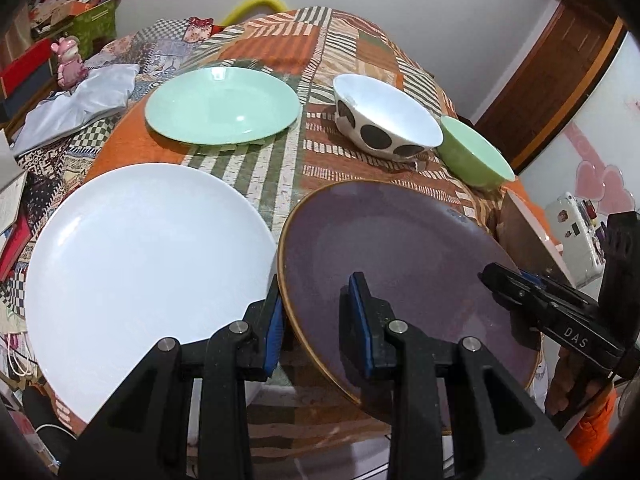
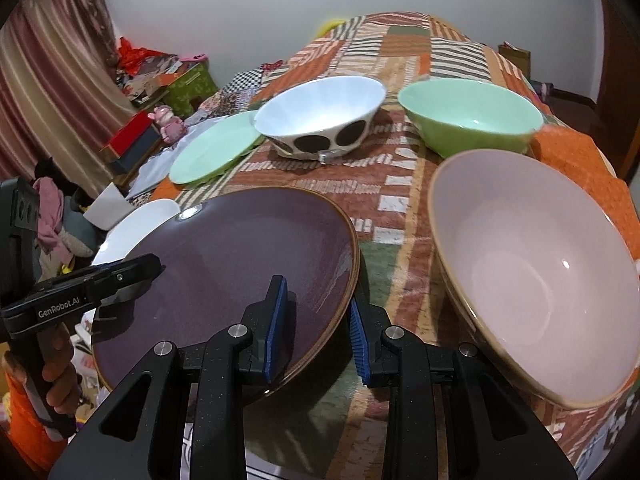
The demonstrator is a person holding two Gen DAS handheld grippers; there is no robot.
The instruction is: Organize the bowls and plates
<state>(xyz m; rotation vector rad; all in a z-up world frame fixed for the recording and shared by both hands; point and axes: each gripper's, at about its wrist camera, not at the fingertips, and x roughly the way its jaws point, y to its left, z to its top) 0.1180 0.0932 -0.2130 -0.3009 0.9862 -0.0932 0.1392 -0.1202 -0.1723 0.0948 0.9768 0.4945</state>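
Left wrist view: left tool (image 1: 316,320) clamped narrow on near left rim of purple plate (image 1: 400,264), one blue pad above the rim, the other under it. Right tool (image 1: 496,280) gripping the same plate at its right rim. Plate tilted, lifted off the counter (image 1: 296,184) at the near edge, between both tools. White plate (image 1: 144,264) lying just beside, to the left, at the near left corner; left hand nearer to it. Probably the coming move: carrying the purple plate leftward and lowering it onto the white plate, so the gap between the two rims matters most. Green plate (image 1: 222,110) toward the far left; spotted bowl (image 1: 384,118) and green bowl (image 1: 476,156) toward the far right, the two touching or almost.

Right wrist view: right tool (image 2: 318,320) closed narrow on the plate's right rim; pink bowl (image 2: 536,276) near the right edge, apart from the plate. Readable writing: "GenRobot.AI" on the left tool's side, "DAS" on the right tool's side.
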